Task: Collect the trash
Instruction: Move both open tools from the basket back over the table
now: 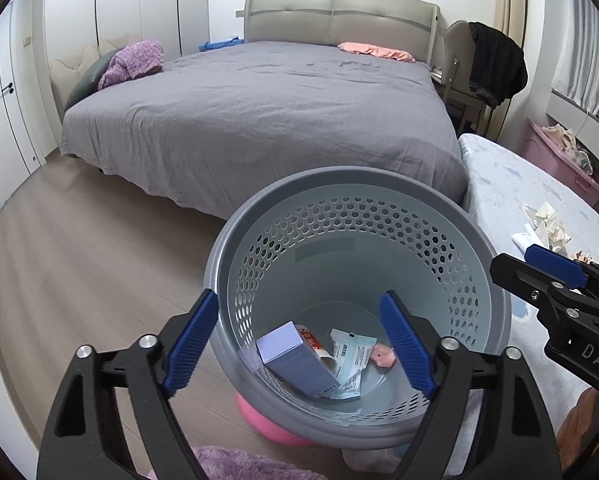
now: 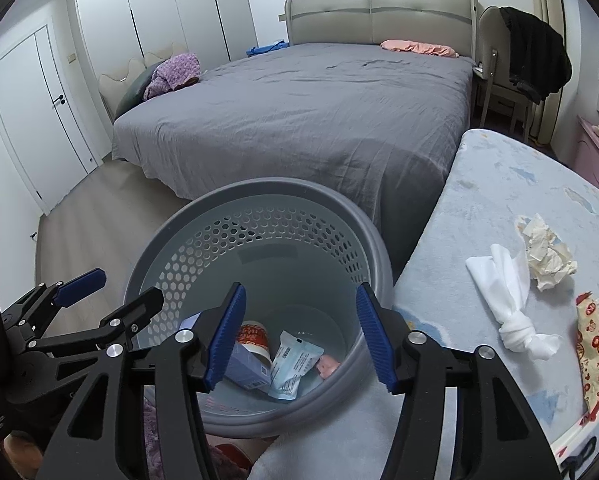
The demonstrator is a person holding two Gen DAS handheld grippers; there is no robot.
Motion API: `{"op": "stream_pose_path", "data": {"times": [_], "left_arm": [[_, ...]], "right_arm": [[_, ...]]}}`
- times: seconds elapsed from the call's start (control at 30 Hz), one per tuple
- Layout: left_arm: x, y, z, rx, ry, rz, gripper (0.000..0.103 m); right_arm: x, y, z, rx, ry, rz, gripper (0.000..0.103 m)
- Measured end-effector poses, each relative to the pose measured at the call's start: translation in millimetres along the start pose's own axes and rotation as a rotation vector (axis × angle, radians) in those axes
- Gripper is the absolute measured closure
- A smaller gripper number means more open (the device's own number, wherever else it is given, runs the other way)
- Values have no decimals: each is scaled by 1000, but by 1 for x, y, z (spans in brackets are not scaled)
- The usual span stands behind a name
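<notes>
Both sets of fingers spread empty over the bin [image 2: 255, 216]; tissue [image 2: 511, 308] right of bin, long axis slanting away, nearer right gripper [image 2: 301, 334].

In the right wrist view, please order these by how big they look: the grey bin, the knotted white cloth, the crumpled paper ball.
1. Grey bin, clearly the largest.
2. Knotted white cloth.
3. Crumpled paper ball, somewhat smaller than the cloth.

The cloth and the paper lie side by side, so nearness hardly affects their order.
</notes>
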State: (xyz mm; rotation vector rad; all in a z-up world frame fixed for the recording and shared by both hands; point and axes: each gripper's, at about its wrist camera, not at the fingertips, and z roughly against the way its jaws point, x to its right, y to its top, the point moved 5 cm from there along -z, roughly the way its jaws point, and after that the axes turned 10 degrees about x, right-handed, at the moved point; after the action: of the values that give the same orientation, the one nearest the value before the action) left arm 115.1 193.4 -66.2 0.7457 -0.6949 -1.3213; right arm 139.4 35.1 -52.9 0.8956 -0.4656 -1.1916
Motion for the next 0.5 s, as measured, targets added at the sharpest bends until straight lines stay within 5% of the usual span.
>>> {"op": "stream_pose_path", "data": {"times": [0.5], "left_arm": [[26, 2, 27, 46, -25, -15, 7]], "right_arm": [[35, -15, 47, 46, -116, -33, 36]]}}
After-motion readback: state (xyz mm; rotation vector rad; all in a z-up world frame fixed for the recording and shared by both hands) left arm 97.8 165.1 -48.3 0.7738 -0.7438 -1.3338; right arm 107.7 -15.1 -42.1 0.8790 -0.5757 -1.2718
